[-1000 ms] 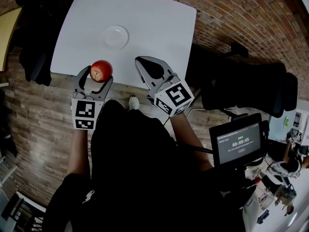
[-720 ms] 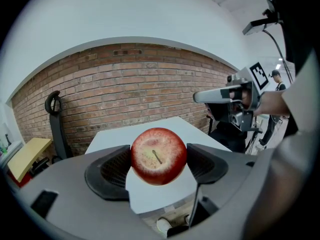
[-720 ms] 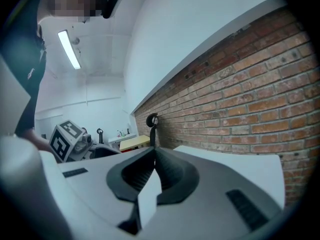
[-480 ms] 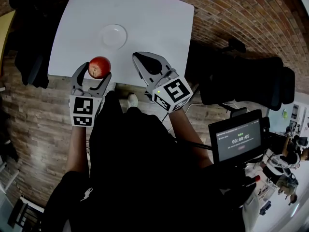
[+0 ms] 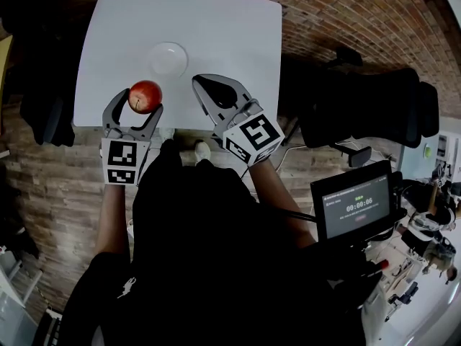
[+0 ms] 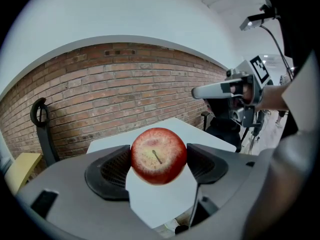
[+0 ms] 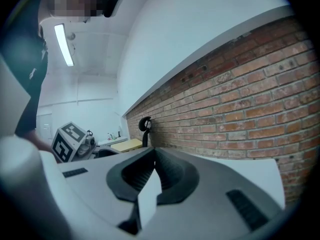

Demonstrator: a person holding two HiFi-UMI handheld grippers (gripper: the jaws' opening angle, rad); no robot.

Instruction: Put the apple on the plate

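**Item:** round red apple (image 5: 145, 96), yellow-flecked face and short stem turned toward the left claw's camera.
**Location:** clamped between the two dark ribbed pads of the left claw (image 5: 137, 101), held above the near edge of the white rectangular counter (image 5: 216, 27).

**Item:** small round white plate (image 5: 168, 58), lying on the counter beyond the apple and apart from it.

**Item:** right claw (image 5: 203, 85), jaws together at the tips with nothing between them, beside the left claw.

**Backdrop:** red brick wall (image 6: 125, 84).
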